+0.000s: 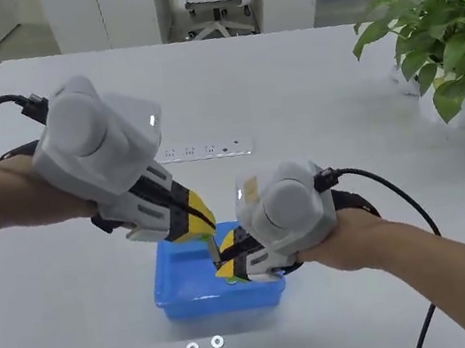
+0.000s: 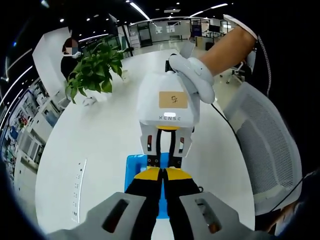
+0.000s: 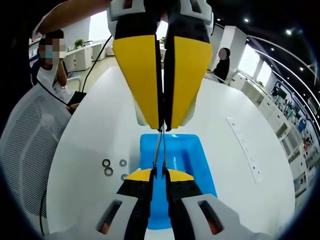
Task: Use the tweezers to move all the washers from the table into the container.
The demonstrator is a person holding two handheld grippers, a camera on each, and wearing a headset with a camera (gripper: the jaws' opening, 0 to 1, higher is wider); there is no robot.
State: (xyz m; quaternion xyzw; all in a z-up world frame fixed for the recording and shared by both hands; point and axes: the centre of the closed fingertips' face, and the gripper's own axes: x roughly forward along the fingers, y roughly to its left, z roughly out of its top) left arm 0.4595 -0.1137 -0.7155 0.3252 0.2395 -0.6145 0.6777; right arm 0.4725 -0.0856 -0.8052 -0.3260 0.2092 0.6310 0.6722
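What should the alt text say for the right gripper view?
Two yellow-tipped claws face each other, the right claw from below and the left claw from above, both shut on thin tweezers over a blue container. Four washers lie on the white table beside it.

**Bright, even office light; strong fisheye bend**

Long ceiling strip lights, far beyond the jaws of the left gripper, light everything brightly and evenly. The white table past those jaws is nearly washed out, and shadows on it are faint and soft. The head view is sharp. Both gripper views bend hard toward their edges. Just ahead of the right gripper, the thin tweezers stay crisp, while the big yellow jaws beyond them look slightly soft.
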